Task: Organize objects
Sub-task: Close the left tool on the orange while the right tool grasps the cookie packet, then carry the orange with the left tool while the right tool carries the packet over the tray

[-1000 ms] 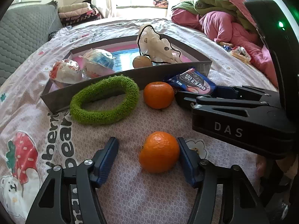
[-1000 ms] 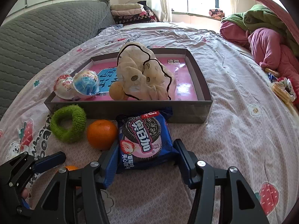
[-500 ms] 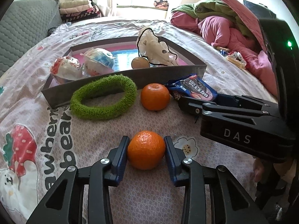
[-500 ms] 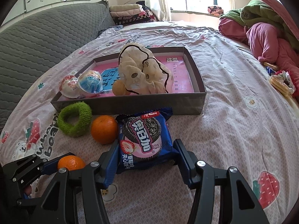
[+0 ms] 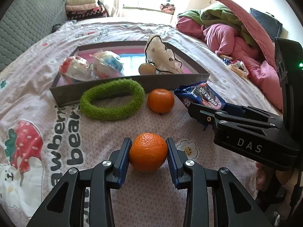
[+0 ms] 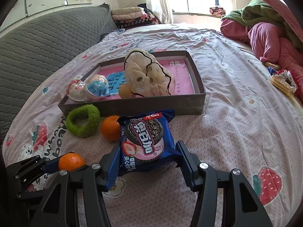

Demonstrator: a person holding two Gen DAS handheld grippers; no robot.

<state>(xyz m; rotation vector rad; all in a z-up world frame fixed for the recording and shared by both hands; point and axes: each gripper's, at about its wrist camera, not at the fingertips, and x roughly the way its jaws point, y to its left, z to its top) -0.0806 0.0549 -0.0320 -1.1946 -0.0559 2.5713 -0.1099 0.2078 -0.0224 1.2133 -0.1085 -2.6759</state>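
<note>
The left hand-held gripper [image 5: 148, 156] pinches a near tangerine [image 5: 148, 151], its two blue pads pressed against the fruit's sides, low at 6 o'clock in the left wrist view. The fruit sits at the bedsheet [image 5: 56, 124], and whether it is lifted clear I cannot tell. In the right wrist view the same fruit shows at about 8 o'clock, caught in the left tool's tips.

The right hand-held gripper [image 6: 147, 160] clamps a blue cookie packet [image 6: 146, 141] by its side edges; the packet stands tilted up between the pads, its printed face toward the camera, just below the middle of that view. In the left wrist view the packet lies at 3 o'clock, under the black body of the right tool.

A second tangerine [image 5: 161, 100] rests on the bedsheet just above centre in the left view, between a green fuzzy ring [image 5: 111, 99] at 10 o'clock and the packet. The ring lies flat, touching or almost touching the front wall of a shallow grey box [image 5: 132, 80].

Inside the box, at 12 o'clock, lie two wrapped balls [image 5: 90, 69] side by side at its left end, a small brown egg [image 5: 147, 68] near the middle, and a cream cloth with black edging [image 5: 162, 56] beside the egg. Pink and green bedding [image 5: 227, 32] is heaped at 2 o'clock, well apart from the box.
</note>
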